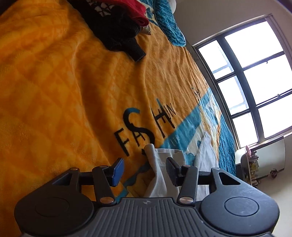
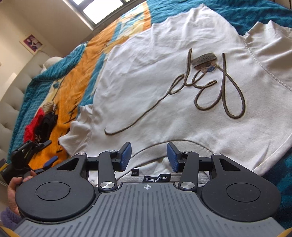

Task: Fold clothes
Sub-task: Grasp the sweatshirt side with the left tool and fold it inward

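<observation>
The right claw hangs with its blue-padded jaws spread wide and empty, just above the collar of a white T-shirt that lies flat, front side up, on the bed. The collar, with a black label sewn inside, sits nearest the claw; the hem points to the far side. Brown cord lettering loops across the chest, with a small patch above it.

The left claw is likewise spread apart and grips nothing; a bunched white sleeve of the shirt rises between its jaws, nearer the right one, though whether it touches is unclear. In the right wrist view this claw appears at the near left, held by a hand above a purple cuff.

Under the shirt lies an orange and teal blanket with black letters printed on it. At its far end sits a heap of black clothing and red clothing. A dark-framed window glares bright on the right, and a small picture hangs on the pale wall.
</observation>
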`<state>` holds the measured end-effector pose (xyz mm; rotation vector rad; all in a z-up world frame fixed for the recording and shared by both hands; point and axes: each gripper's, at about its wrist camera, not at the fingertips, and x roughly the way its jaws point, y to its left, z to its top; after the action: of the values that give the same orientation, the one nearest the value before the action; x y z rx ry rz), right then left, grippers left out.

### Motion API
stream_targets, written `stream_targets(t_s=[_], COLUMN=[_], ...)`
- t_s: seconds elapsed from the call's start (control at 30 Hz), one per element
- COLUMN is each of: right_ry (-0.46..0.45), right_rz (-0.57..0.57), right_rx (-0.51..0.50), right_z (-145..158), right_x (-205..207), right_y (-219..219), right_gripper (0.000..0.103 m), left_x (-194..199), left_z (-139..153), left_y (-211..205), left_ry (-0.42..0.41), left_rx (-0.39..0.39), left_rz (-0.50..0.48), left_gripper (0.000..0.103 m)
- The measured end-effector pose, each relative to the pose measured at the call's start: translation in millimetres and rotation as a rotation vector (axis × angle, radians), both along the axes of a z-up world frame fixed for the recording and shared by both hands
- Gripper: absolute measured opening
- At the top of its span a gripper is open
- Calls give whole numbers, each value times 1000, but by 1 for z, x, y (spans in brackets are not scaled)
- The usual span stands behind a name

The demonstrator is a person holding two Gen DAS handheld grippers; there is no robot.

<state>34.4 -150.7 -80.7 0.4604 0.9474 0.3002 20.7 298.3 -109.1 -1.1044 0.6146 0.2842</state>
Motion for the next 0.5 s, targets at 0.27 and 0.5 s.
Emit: stream_targets(t_s=[0.27,0.5], right_ry=[7,3], right_rz=[-8,13], right_rx=[-12,-28], right_z=[1,0], right_x=[-4,-12], right_y=[-2,-2], right_gripper=[49,50], left_x=[48,30], left_z=[-4,19], left_y=[-15,-25], left_ry=[11,19], left_rx=[11,251], left_rz=[-92,-3], left_gripper=[28,0])
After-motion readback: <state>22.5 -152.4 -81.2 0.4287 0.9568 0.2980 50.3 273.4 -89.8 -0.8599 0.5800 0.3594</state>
